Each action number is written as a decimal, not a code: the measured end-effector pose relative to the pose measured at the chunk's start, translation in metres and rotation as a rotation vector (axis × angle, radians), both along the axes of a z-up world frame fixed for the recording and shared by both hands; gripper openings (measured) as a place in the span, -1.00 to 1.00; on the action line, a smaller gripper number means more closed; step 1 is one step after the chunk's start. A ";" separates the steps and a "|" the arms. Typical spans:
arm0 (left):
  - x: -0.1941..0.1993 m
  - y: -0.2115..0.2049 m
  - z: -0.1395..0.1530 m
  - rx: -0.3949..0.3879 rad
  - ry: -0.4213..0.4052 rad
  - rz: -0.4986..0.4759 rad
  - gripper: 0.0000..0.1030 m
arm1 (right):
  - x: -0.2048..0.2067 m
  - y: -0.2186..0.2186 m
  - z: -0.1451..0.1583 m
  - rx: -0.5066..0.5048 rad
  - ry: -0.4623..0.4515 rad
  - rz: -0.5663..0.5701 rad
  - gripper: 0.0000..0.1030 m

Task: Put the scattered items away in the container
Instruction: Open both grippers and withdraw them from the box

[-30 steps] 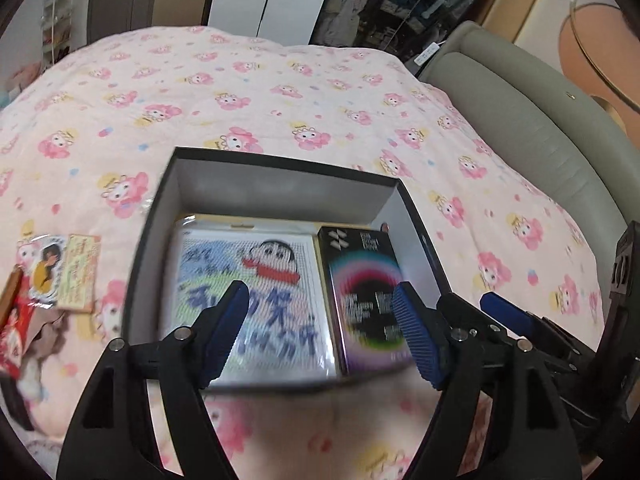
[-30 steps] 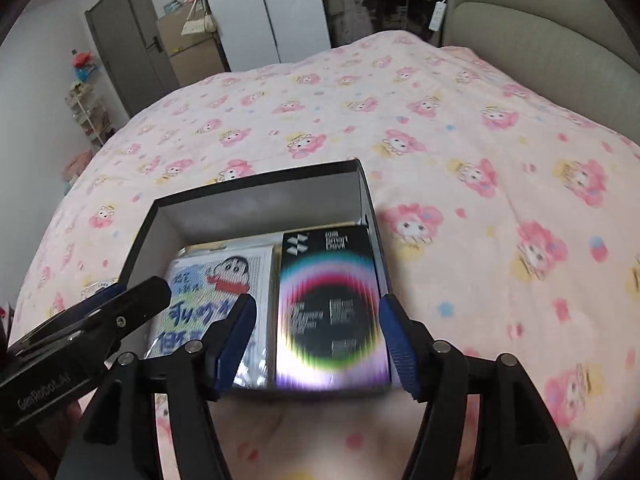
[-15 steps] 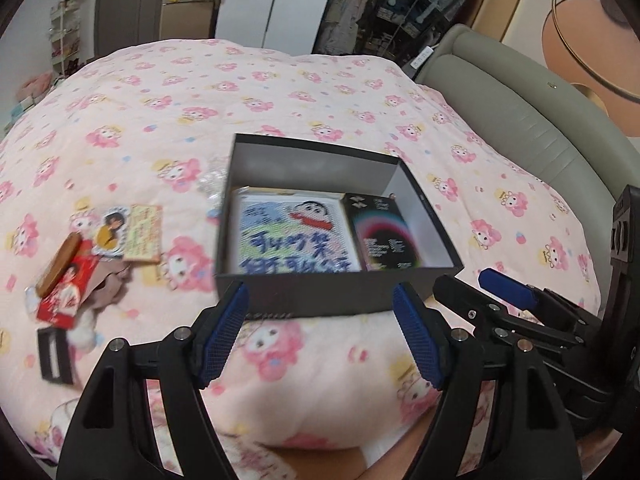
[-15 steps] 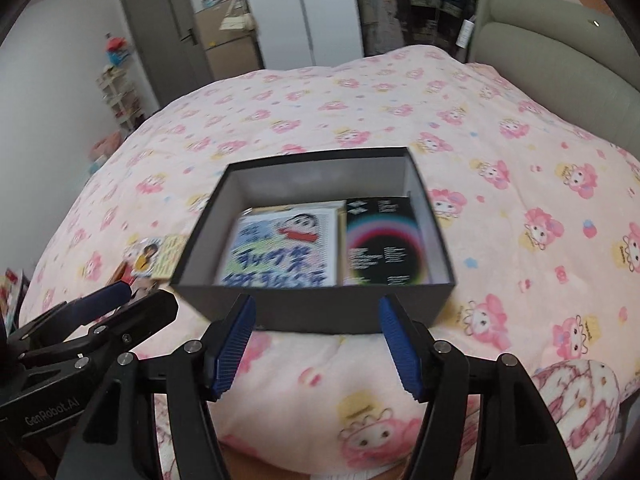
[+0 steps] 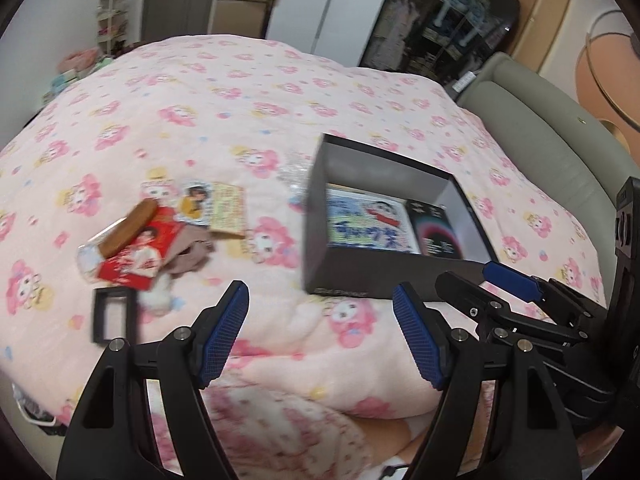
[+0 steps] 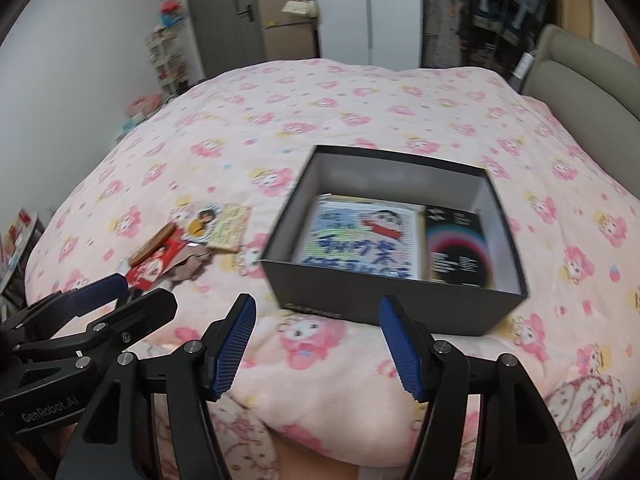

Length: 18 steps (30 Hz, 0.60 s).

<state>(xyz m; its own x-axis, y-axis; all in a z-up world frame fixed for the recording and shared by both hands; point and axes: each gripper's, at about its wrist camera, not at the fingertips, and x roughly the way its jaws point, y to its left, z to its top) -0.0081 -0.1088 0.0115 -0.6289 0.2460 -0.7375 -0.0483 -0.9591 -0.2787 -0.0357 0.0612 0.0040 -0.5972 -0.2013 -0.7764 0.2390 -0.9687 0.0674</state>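
Note:
A black open box [image 5: 352,276] [image 6: 392,304] sits on the pink bedspread, holding a cartoon-print pack [image 5: 368,228] [image 6: 356,240] and a dark rainbow-ringed box [image 5: 434,232] [image 6: 456,252]. Left of it lie scattered items: a brown wooden piece [image 5: 128,228] [image 6: 154,246], a red picture card [image 5: 138,254] [image 6: 154,266], a round cartoon card [image 5: 195,202] [image 6: 202,224], a yellow card [image 5: 229,214] [image 6: 230,228], a brownish cloth [image 5: 188,254] and a small black frame [image 5: 112,314]. My left gripper [image 5: 320,334] and right gripper [image 6: 316,346] hang open and empty over the bed's near edge.
The pink bedspread [image 5: 240,120] covers the whole bed. A grey padded headboard [image 5: 560,128] runs along the right. Wardrobes, a door [image 6: 224,12] and cluttered shelves stand behind the bed. Pink patterned trouser legs [image 5: 280,432] show below the grippers.
Both grippers have pulled back from over the box toward the bed's near edge, staying open. The left view has swung left, bringing the scattered items into sight.

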 end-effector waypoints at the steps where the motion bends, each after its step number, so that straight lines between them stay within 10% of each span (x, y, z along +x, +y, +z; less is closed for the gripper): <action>1: 0.003 -0.007 -0.001 -0.001 0.000 0.014 0.47 | 0.001 -0.009 -0.001 0.005 0.000 0.017 0.19; 18: 0.025 -0.111 -0.042 0.034 -0.072 0.185 0.47 | -0.001 -0.117 -0.033 0.054 -0.071 0.197 0.18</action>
